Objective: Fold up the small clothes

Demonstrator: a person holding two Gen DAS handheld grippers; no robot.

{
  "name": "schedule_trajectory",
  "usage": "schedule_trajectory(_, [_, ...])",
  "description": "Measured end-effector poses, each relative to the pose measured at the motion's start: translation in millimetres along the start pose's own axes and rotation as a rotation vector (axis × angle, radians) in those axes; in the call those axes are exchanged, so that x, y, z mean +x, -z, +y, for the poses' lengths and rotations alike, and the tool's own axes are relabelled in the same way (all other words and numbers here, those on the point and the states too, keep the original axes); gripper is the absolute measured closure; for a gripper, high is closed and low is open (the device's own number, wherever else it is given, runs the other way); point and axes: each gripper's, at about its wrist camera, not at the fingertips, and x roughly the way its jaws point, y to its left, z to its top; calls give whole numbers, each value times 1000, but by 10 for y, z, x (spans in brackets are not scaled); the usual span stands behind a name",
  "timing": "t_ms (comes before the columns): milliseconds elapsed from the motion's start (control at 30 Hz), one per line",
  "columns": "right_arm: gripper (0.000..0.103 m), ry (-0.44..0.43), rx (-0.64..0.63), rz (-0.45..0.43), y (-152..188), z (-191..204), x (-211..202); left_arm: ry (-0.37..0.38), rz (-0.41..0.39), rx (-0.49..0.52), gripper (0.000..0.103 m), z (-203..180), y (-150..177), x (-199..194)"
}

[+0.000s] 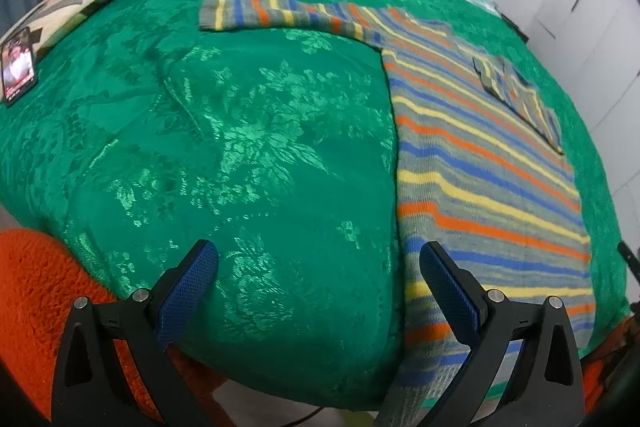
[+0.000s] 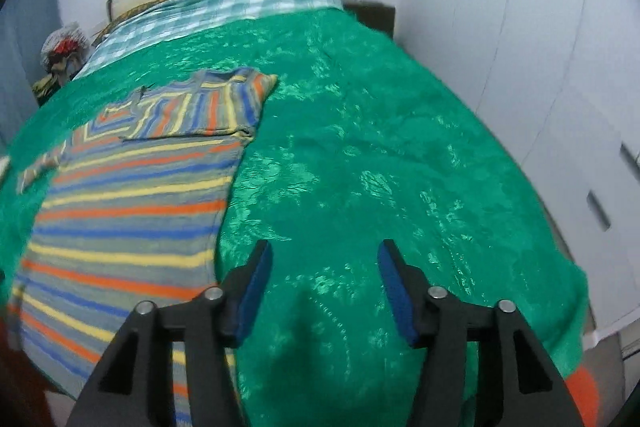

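In my left view the sweater point(image 1: 480, 155) lies on the bedspread point(image 1: 260, 147) at frame right, one sleeve point(image 1: 272, 14) reaching toward upper left; a phone point(image 1: 17, 67) and cushion point(image 1: 68, 9) sit far left.

Left gripper point(image 1: 318, 257): matte black angular arms, triangular cut-outs, round silver pivot pins, blue cross-hatched finger pads point(image 1: 448, 291). Right gripper point(image 2: 325, 254): same black frame, silver pins, blue pads point(image 2: 252, 289).

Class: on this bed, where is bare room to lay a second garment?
Bare green bedspread lies between the striped sweater and the phone, below the outstretched sleeve. More lies right of the sweater, toward the wall. The cushion corner is crowded.
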Motion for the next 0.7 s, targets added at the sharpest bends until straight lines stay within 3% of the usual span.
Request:
schedule_trajectory(133, [47,-31,-37,-30,-18,94,-18,-6,-1,0,2,-5,2,2])
schedule_trajectory(333, [47,-54,11,27,27,86,190,-9,7,-25,2,55,8,18])
schedule_trajectory(700, [47,-62,28,30,46,58,213,-33,16,3,1,3,4,39])
